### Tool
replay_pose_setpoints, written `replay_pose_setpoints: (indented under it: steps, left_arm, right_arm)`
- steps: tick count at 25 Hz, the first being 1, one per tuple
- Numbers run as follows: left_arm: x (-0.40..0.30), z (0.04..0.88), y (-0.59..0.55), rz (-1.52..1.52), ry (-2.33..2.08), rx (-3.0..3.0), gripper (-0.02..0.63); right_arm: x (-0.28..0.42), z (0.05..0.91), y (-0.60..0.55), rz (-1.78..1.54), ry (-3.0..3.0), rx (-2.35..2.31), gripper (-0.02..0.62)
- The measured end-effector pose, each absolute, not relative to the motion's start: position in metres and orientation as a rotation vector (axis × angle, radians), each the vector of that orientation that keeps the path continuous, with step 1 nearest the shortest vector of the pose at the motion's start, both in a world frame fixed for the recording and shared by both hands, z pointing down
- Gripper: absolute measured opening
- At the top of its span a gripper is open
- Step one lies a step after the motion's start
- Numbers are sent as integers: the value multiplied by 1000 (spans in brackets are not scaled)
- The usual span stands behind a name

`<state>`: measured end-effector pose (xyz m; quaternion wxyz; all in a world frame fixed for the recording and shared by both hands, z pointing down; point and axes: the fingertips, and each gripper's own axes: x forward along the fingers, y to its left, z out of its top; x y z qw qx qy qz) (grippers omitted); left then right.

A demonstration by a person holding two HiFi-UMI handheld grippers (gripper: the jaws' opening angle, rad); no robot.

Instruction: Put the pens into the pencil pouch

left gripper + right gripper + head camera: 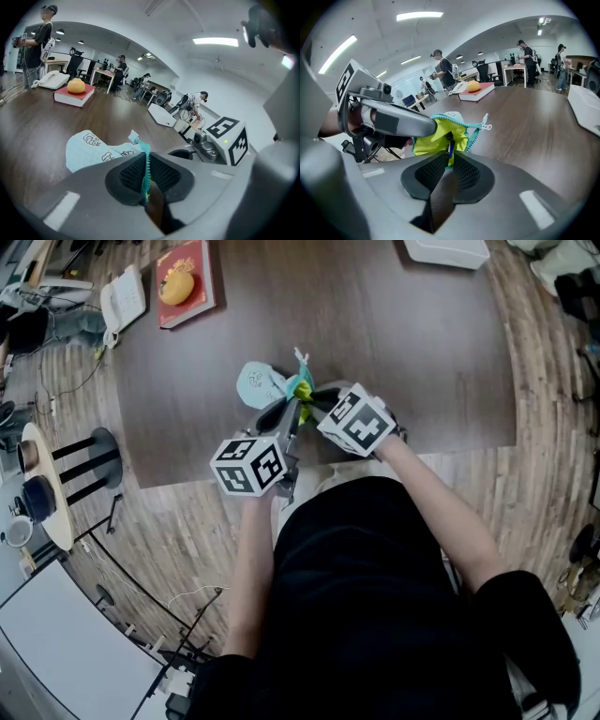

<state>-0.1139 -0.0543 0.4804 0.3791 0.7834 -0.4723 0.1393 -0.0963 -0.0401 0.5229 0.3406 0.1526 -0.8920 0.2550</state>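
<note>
The left gripper [146,165] was closed narrow on the teal zip edge [140,144] of the pouch [91,149]. It held that lip up while the pale blue body trailed away behind it, over the dark surface [394,343]. Between the two grippers the mouth stood open, showing yellow-green lining [431,139]. The right gripper [449,163] was clamped on a thin dark pen [449,146], whose far end pointed into that lining, just past the rim.

The step in hand looked like feeding the pen in. To do it well, the left gripper would need a firm hold with the lip raised, so the mouth does not fold shut. The right should push along the pen's own line, deep towards the pouch's closed end, and let go only once most of the pen is inside. Released too early, the pen might tip out over the rim. Whether other pens lay inside could not be told.
</note>
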Motion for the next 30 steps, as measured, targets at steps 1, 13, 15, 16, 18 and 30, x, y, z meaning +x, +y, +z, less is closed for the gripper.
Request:
replay_pose_setpoints:
  steps: [1, 13, 15, 16, 18, 30]
  left_arm:
    - [-114, 481, -55, 354, -1206, 2002, 23]
    - [-107, 469, -68, 296, -1224, 2024, 23]
    - [-107, 463, -70, 285, -1230, 2032, 23]
    - [-107, 460, -71, 278, -1232, 2037, 23]
    - [-108, 455, -73, 260, -1238, 2042, 23]
    - [-109, 411, -82, 164, -1292, 2104, 23]
  right_arm:
    - [-94, 521, -41, 673, -2324, 410, 45]
    - [-50, 495, -61, 682, -2351, 630, 44]
    - [-44, 489, -66, 674, -2359, 661, 44]
    - [-42, 486, -67, 669, -2363, 675, 44]
    - [-38, 480, -70, 663, -2369, 695, 44]
    - [-25, 424, -82, 640, -2476, 798, 44]
